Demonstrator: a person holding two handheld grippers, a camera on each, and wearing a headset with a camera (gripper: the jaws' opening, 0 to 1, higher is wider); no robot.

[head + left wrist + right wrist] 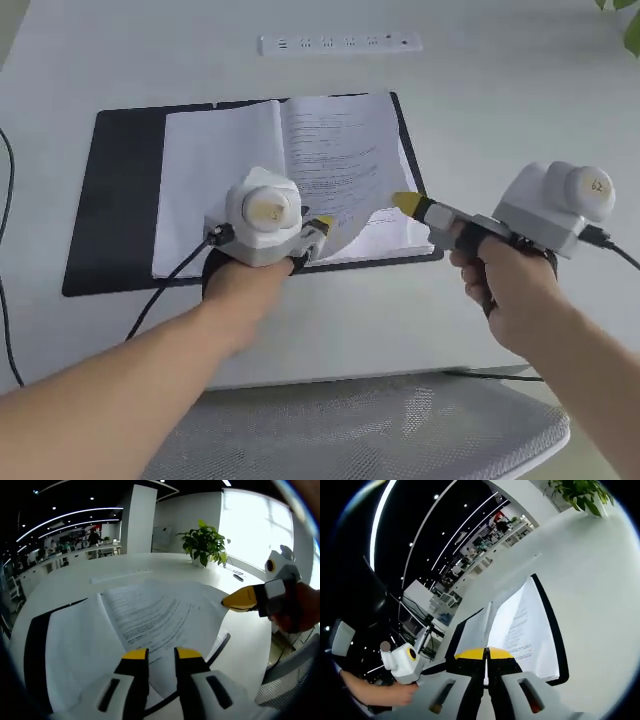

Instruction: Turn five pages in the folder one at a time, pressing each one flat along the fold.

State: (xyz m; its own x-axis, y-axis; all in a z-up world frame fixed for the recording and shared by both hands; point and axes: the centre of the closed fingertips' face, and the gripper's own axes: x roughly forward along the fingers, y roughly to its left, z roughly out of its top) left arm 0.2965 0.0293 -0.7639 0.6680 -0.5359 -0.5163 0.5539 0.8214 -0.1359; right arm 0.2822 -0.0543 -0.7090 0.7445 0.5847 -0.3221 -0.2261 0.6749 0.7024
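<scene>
The black folder (120, 200) lies open on the white table, with white left-hand pages (215, 170) lying flat. My right gripper (408, 204) is shut on the right edge of a printed page (345, 165), which curves up off the stack. In the right gripper view the jaws (486, 652) meet on the sheet's edge, and the page (525, 625) stretches ahead. My left gripper (318, 232) hovers over the folder's near edge close to the fold. Its jaws (161, 655) stand slightly apart with nothing between them, above the lifted page (160, 615). The right gripper (235, 601) shows at the page's edge.
A white power strip (340, 43) lies at the table's far side. A potted plant (204, 542) stands at the far right corner. A grey mesh chair (380, 430) sits below the near table edge. A black cable (8, 250) trails on the left.
</scene>
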